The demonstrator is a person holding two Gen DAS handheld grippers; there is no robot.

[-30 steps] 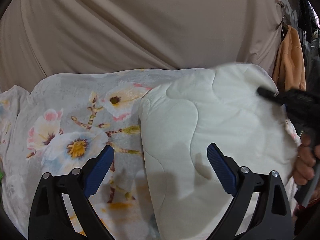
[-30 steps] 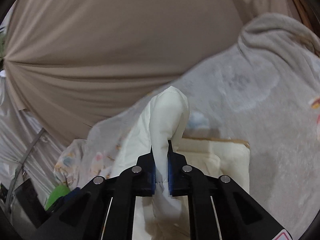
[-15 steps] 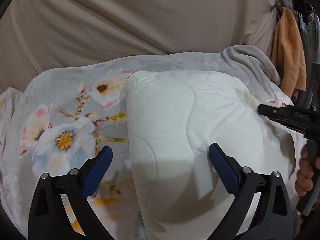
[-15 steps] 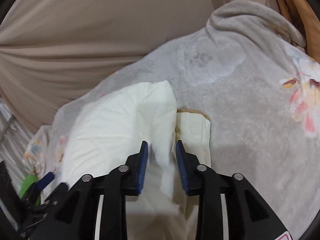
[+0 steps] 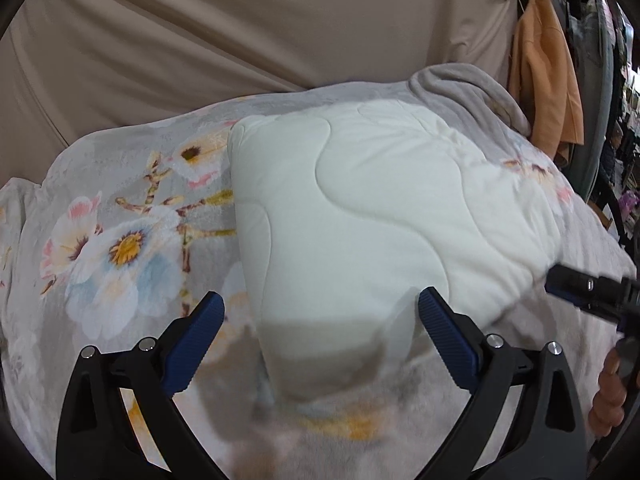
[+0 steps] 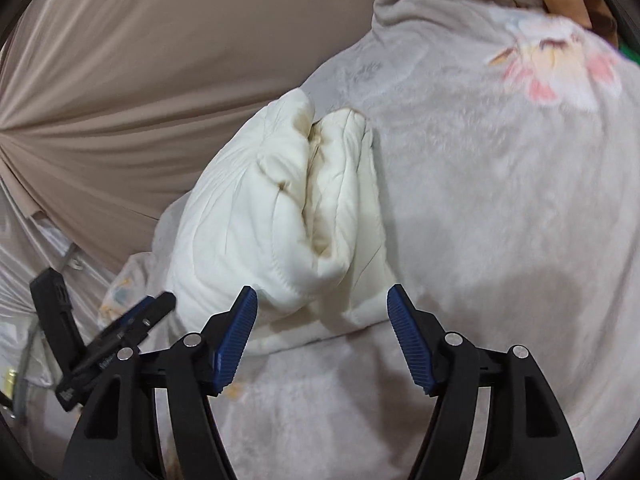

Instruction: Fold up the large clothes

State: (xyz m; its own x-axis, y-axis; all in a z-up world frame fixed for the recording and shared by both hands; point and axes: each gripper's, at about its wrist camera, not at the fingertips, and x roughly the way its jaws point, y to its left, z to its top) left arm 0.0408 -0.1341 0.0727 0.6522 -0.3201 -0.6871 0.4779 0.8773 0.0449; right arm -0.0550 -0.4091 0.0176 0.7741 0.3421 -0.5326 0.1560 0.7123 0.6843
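A grey plush blanket printed with large white, pink and blue flowers covers the surface across the lower half of both views; what lies beneath it cannot be told. Behind it a beige draped cloth fills the top of each frame. At the upper right of the left wrist view an orange garment hangs beside other hanging clothes. No brand or writing can be read; a small mark on the other tool at the lower left of the right wrist view is too blurred.

The folded cream quilted garment lies on the blanket at the centre of the left wrist view, its layered edges facing the right wrist camera.

The left hand-held gripper stands wide open, holding nothing, the garment's near end between its blue pads. The right hand-held gripper has just been opening; its jaws stand well apart, the garment's corner lying between them, unpressed. A hand shows at the right edge.
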